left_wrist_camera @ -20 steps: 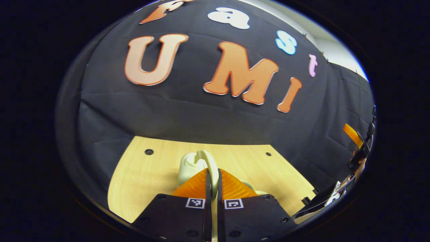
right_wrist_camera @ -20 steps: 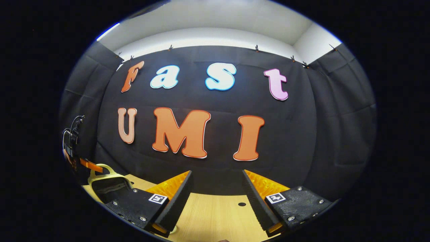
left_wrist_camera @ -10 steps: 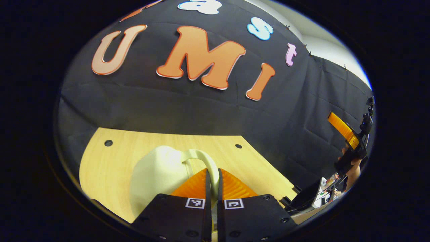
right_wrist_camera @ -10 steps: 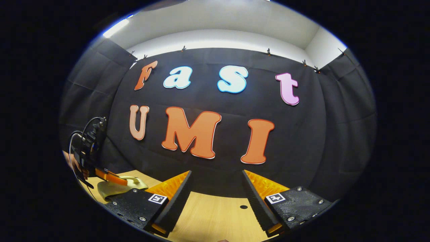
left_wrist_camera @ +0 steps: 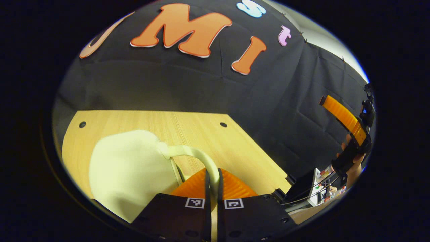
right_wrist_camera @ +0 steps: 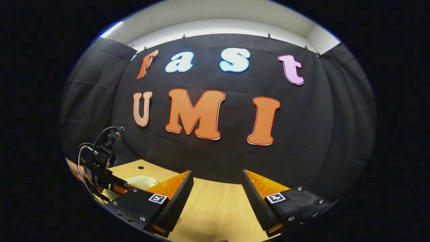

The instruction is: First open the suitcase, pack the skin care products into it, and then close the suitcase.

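Note:
A cream suitcase (left_wrist_camera: pixel 131 168) lies on the wooden table (left_wrist_camera: pixel 208 134), its smooth shell facing up. My left gripper (left_wrist_camera: pixel 212 173) is shut on the suitcase's curved cream handle (left_wrist_camera: pixel 195 154), which passes between its fingers. In the right gripper view the suitcase (right_wrist_camera: pixel 142 181) sits low at the left with the left gripper (right_wrist_camera: pixel 116 184) on it. My right gripper (right_wrist_camera: pixel 216 174) hangs open above the table with nothing between its fingers. From the left gripper view, the right gripper (left_wrist_camera: pixel 342 114) is raised at the far right, held by a hand (left_wrist_camera: pixel 352 168).
A black device with cables (left_wrist_camera: pixel 302 191) sits at the table's right edge. Small round holes (left_wrist_camera: pixel 223 124) dot the tabletop. The black cloth wall closes in the back and both sides.
The left gripper has swung down with the handle, and the suitcase's lid has gone from upright to lying low. The right gripper stayed open and tipped slightly downward.

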`<state>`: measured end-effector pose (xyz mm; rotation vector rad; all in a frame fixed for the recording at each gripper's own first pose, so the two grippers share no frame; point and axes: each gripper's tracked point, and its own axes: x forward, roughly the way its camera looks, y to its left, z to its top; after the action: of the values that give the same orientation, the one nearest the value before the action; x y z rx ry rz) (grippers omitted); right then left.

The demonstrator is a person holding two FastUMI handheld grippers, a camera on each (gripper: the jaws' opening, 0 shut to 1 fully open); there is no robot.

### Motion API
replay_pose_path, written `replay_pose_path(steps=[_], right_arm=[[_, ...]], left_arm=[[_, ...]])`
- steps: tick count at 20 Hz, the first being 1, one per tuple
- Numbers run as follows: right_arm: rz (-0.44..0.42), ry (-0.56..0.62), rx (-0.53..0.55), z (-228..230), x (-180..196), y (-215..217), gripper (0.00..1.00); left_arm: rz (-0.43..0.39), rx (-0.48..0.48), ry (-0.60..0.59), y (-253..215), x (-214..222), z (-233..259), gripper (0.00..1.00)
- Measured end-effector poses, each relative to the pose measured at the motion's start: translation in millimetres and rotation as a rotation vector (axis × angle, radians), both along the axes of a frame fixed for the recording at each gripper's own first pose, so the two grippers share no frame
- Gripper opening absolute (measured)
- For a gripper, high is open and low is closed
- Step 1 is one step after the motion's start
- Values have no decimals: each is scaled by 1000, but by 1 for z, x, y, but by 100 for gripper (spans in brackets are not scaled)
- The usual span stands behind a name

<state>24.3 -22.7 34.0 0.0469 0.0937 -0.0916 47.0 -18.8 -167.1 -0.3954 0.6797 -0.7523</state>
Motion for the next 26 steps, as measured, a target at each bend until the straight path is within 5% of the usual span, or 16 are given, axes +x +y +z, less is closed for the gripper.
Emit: replay_pose_path(steps=[7, 14, 16, 17, 21, 23, 26], right_arm=[[13, 50, 48, -34, -2, -5, 92], [11, 56, 48, -43, -1, -12, 92], [19, 57, 48, -45, 0, -10, 92], [18, 58, 44, -46, 0, -10, 92], [25, 42, 42, -42, 4, -5, 92], [23, 27, 31, -37, 7, -3, 92], [30, -2, 18, -29, 12, 3, 92]], left_arm=[[-39, 255, 29, -52, -18, -57, 9], [-70, 277, 76, -68, -38, -66, 15], [-71, 252, 46, -66, -43, -54, 35], [-81, 225, 24, -69, -47, -40, 31], [33, 161, -162, -61, -19, 30, 81], [145, 127, -231, -44, 0, 66, 76], [285, 118, -319, -14, 20, 102, 89]])
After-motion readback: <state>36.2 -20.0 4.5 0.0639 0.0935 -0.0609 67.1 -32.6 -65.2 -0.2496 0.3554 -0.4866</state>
